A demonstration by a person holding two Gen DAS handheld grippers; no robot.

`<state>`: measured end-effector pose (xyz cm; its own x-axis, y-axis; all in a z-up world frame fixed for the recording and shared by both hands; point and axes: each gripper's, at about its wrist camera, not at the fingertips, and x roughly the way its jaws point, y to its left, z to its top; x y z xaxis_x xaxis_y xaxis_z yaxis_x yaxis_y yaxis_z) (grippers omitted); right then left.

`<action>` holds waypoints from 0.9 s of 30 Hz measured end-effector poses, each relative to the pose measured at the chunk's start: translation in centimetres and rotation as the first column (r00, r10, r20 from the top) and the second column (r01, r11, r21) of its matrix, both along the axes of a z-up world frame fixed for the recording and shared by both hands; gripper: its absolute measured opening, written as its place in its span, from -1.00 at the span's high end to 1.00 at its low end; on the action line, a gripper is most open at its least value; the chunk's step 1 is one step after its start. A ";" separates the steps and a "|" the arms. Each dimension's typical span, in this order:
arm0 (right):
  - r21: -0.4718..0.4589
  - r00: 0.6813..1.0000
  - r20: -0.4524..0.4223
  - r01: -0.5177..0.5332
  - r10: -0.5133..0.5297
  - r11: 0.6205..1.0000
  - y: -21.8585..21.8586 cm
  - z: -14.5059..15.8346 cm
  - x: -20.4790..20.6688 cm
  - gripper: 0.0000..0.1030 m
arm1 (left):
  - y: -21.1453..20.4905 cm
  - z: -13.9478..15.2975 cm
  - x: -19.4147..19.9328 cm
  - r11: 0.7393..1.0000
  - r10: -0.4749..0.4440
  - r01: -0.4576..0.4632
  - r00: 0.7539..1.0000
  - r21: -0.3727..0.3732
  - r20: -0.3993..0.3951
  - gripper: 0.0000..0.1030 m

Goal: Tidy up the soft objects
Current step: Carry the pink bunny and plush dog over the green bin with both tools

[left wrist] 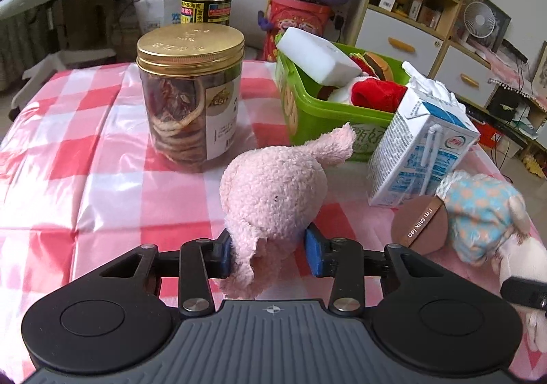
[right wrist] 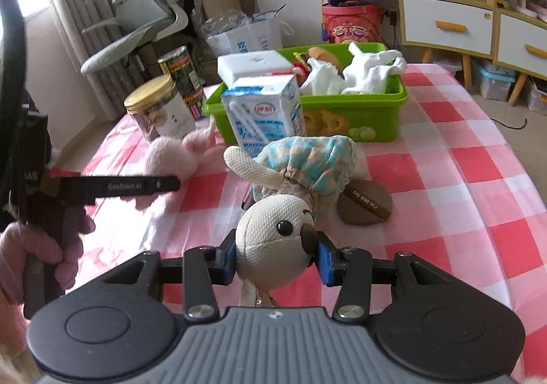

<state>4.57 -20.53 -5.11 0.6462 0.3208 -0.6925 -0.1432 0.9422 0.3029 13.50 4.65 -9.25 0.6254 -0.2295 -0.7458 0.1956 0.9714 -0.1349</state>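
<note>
A: Pink plush toy [left wrist: 273, 192], lower centre of frame, is pinched between the pads of the left gripper [left wrist: 270, 252]; presumably held for transfer to the green basket [left wrist: 324, 117], upper right.

B: Right gripper [right wrist: 276, 262] is likewise clamped on the beige doll [right wrist: 273, 240]. The doll's body is hidden beneath its bonnet; basket contents are only partly distinguishable.

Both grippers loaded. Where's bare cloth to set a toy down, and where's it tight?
Free: cloth left of the jar, and right of the brown disc, below the green bin. Crowded: between pink plush, milk carton and bunny doll.
</note>
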 end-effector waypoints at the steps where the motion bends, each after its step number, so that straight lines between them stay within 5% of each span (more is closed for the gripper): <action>1: 0.005 1.000 0.005 0.005 -0.005 1.000 -0.2 0.2 -0.1 0.61 | -0.1 0.2 -0.2 1.000 0.002 -0.002 1.000 0.000 -0.007 0.21; 13: 0.091 0.994 0.047 0.090 -0.094 0.992 -3.1 2.8 -1.0 0.61 | -1.0 3.1 -2.5 0.998 0.029 -0.032 0.998 -0.061 -0.051 0.22; 27: 0.148 0.975 0.150 0.139 -0.162 0.979 -5.4 6.8 1.0 0.60 | -2.8 8.5 -1.9 0.981 0.032 -0.030 0.999 -0.194 0.008 0.21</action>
